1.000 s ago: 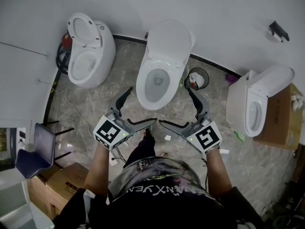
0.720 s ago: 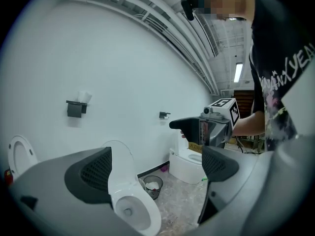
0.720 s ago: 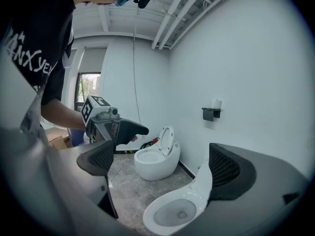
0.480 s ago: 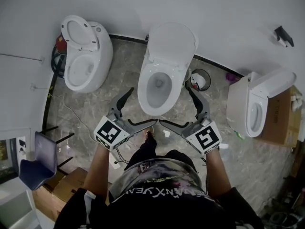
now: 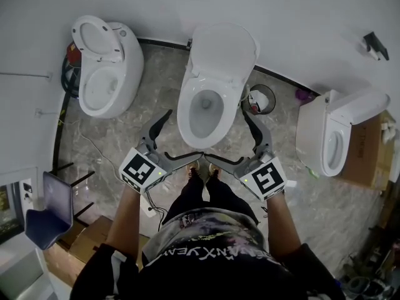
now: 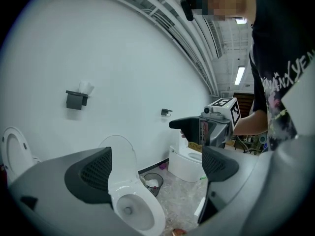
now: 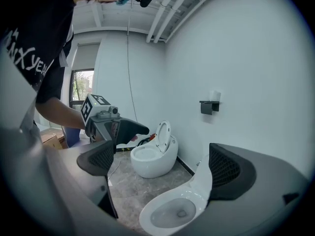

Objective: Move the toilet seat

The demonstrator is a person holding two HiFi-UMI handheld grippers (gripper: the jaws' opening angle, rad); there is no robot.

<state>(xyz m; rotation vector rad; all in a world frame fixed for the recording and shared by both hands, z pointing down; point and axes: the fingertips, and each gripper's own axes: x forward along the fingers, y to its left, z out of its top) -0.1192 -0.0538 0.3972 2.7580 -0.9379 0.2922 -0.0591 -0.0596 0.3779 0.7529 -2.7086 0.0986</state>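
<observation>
Plainly, the left gripper (image 5: 184,134) and the right gripper (image 5: 225,135) sit at mid-frame, each with its fingers spread wide and nothing between them. The toilet seat (image 5: 224,52) stands raised at upper centre, behind the open bowl (image 5: 203,112) of the middle toilet, apart from both grippers.

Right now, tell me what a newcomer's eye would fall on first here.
Three white ceramic toilets stand along the white wall: the middle toilet, lid raised, straight ahead; an egg-shaped toilet at left; a third toilet at right. The left gripper and right gripper hang open before the middle toilet, holding nothing.
</observation>
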